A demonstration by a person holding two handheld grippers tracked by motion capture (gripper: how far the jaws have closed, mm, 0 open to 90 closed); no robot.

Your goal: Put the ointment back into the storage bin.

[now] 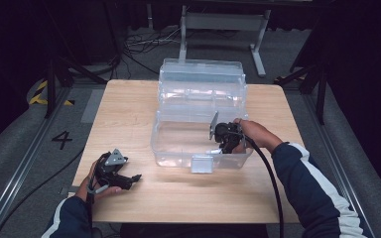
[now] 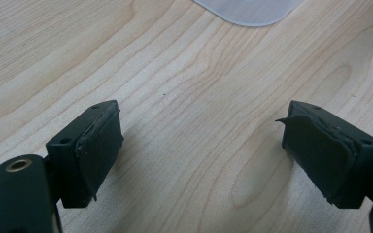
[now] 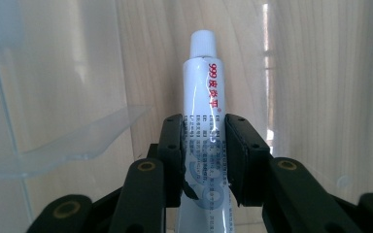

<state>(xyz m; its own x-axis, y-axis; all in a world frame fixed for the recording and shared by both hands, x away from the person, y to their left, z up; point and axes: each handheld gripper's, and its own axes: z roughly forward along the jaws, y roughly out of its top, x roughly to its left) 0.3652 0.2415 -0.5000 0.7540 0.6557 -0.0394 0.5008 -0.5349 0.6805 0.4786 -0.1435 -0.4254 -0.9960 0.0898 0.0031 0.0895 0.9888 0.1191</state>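
Here, from the high view, the right claw (image 1: 217, 147) dips inside the clear plastic box (image 1: 178, 148) on the surface (image 1: 129, 109), while the left claw (image 1: 129, 179) rests near the front edge, well apart from the box. In the left gripper view that claw stands spread over bare wood. In the right gripper view the claw pinches a white tube (image 3: 205, 111), cap pointing away. It looks like the placing step; next probably comes lowering to the box floor, hard to judge through the glare, then letting go.

lab: floor cables (image 1: 144, 42), marking tape (image 1: 40, 93)
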